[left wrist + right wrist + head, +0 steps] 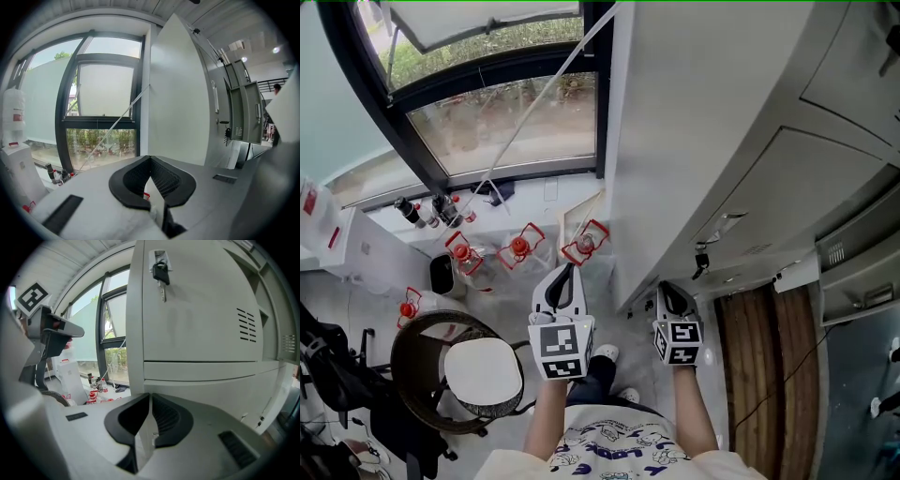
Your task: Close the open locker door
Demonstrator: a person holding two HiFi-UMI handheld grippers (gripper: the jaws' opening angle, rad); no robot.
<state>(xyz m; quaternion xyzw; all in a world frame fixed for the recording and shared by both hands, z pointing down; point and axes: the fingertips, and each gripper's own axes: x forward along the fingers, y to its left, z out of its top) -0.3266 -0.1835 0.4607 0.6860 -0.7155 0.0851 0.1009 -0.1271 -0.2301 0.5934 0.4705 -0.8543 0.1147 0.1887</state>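
Facing the pale bank of lockers (712, 122), the person held both grippers low before its left end. Farther right along the row, a grey vented locker door (251, 112) stood swung out, well apart from either gripper. The left gripper (150, 159) had its jaws together on nothing. The right gripper (150, 397) also had its jaws together and empty, and pointed at a closed front with a small key (161, 273) in its lock.

Ahead of your right gripper (150, 399), the locker door (201, 310) is smooth, matt painted metal; your pads (166, 416) look ribbed, matt black.
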